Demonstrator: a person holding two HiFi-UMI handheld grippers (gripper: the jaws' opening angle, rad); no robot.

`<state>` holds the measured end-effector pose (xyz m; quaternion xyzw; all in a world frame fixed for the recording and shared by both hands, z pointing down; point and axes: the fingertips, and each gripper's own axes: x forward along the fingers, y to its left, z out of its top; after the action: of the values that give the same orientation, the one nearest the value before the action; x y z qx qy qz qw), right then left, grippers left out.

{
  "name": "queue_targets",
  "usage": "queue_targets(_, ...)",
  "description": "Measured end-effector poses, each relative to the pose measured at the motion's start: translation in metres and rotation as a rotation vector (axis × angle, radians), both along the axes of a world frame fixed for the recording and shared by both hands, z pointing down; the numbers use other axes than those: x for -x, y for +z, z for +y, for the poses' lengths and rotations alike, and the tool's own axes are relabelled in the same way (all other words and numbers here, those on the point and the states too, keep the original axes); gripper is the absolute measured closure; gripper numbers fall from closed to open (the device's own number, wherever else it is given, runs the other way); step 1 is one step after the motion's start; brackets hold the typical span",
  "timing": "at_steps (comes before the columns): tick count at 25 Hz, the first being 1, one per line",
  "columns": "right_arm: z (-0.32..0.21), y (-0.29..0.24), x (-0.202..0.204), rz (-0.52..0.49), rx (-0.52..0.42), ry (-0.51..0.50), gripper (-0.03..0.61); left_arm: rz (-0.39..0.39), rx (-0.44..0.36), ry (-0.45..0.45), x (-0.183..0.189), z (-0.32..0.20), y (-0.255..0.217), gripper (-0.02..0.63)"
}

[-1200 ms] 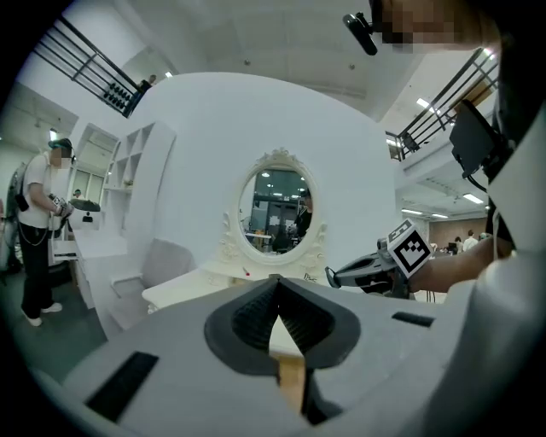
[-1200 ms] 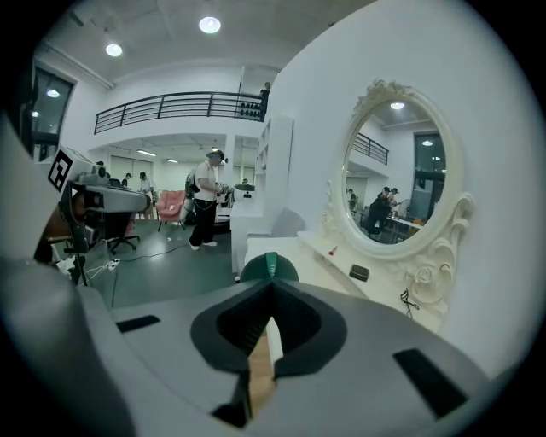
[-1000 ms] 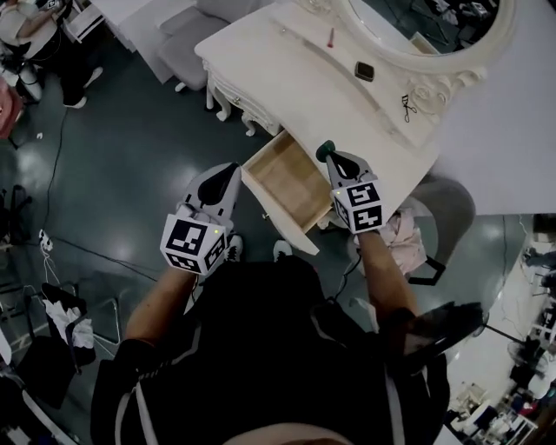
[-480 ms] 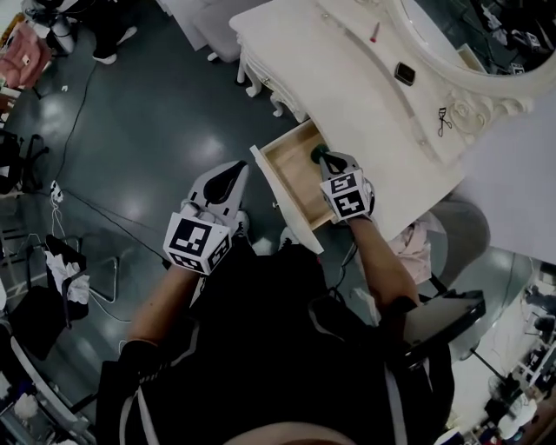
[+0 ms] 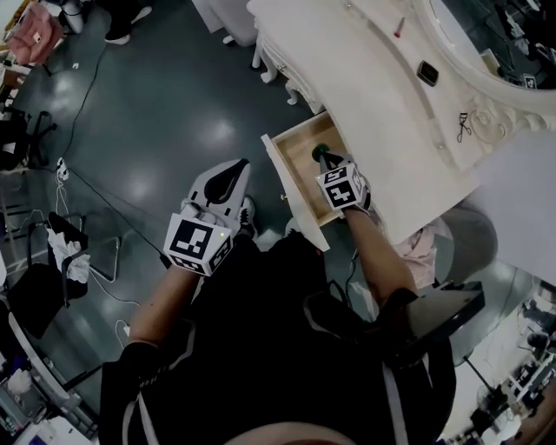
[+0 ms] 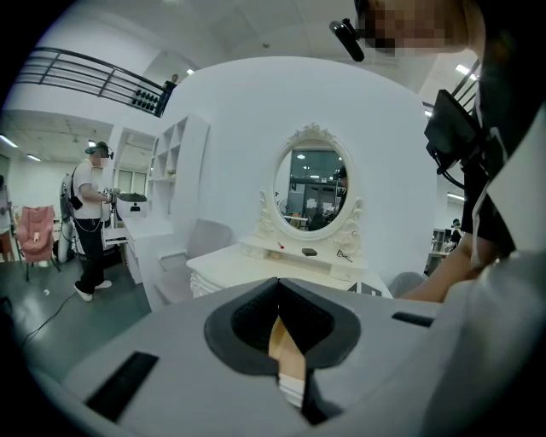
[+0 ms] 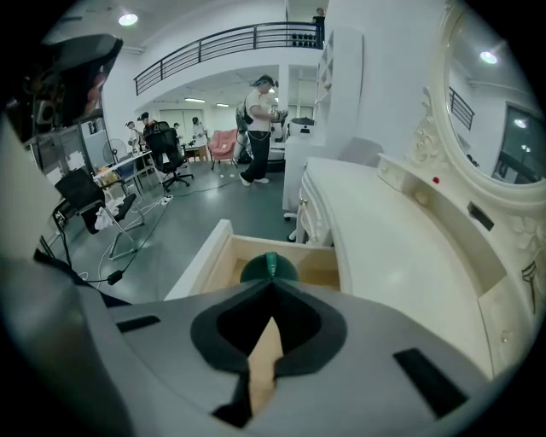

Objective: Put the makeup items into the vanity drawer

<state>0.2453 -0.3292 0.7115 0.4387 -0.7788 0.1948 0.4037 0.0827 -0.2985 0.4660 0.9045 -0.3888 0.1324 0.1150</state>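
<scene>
The wooden vanity drawer stands pulled open below the white vanity top. My right gripper reaches down into it, shut on a dark green round makeup item. In the right gripper view the green item sticks out past the closed tips of the right gripper, above the drawer. My left gripper hangs over the floor to the left of the drawer front. Seen in its own view, the left gripper is shut with nothing in it.
On the vanity lie a pink stick, a dark compact and a small metal tool below the oval mirror. A grey stool stands to the right. A person stands far off at the left.
My right gripper has come down with the green item from above the drawer's edge into the open drawer. The left gripper has sunk a little.
</scene>
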Motion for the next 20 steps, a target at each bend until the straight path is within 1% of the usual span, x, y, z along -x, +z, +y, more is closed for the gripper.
queue_targets(3,0.000,0.025,0.006,0.023,0.039,-0.004,0.574,-0.005,0.006,-0.018,0.009,0.001,0.002,0.611)
queue_targets(6,0.003,0.050,0.008,0.046,0.084,-0.012,0.574,0.028,0.029,-0.055,0.018,0.001,-0.001,0.611)
queue_targets(8,0.005,0.066,0.007,0.062,0.110,-0.012,0.574,0.033,0.025,-0.066,0.021,0.001,-0.004,0.611)
queue_targets(12,0.008,0.096,0.005,0.106,0.154,-0.012,0.574,0.014,0.014,-0.062,0.029,0.005,-0.006,0.611)
queue_targets(20,0.018,0.145,-0.002,0.206,0.233,-0.060,0.573,-0.030,0.013,-0.099,0.047,0.009,-0.003,0.611)
